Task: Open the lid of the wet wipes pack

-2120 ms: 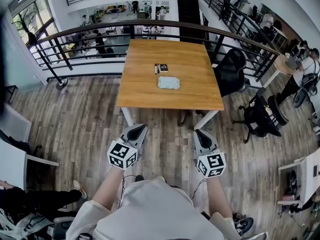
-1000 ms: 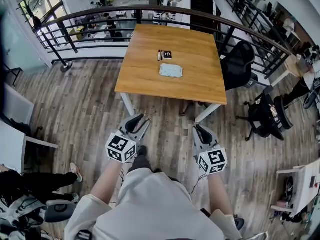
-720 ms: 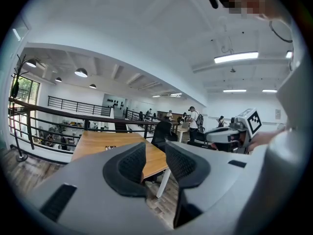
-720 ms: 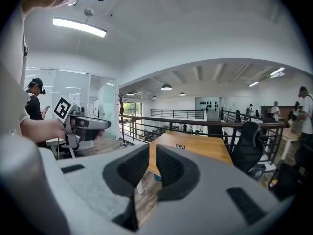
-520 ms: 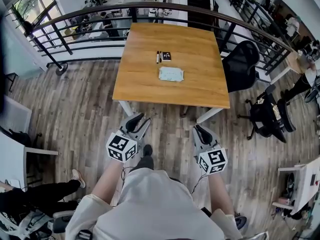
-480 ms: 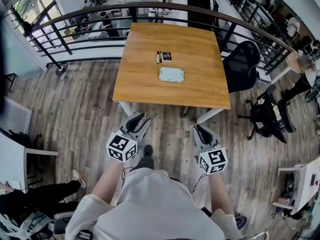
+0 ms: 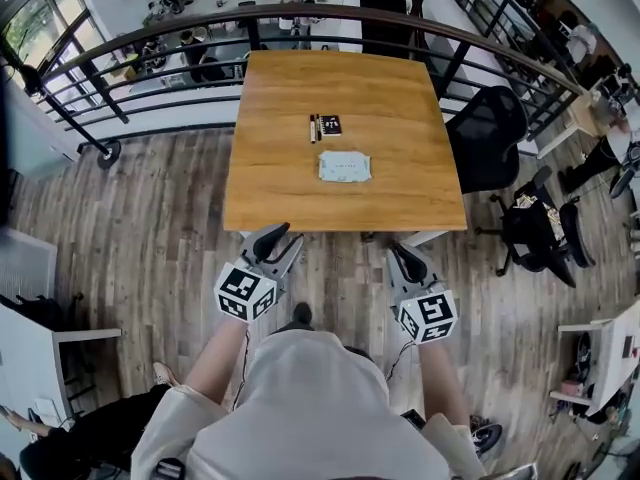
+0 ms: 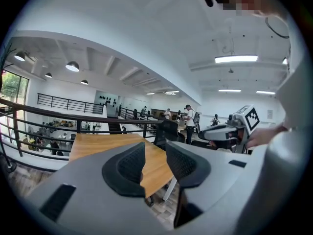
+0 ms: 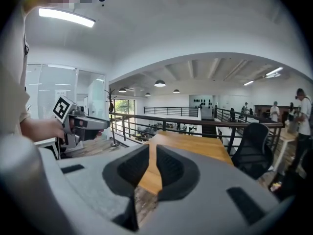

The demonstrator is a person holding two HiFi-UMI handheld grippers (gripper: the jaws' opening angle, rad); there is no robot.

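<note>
Pale, flat pack (image 7: 345,166) mid-table (image 7: 290,193) — left gripper (image 7: 272,236) near, empty, just opening wider; right gripper (image 7: 403,258) agape, empty.

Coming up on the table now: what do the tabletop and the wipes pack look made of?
Tabletop: wood or wood-look laminate with a matte finish, warm orange-brown with faint grain lines. Wet wipes pack: probably soft plastic film, pale blue-white and lying flat; too small here to confirm.
</note>
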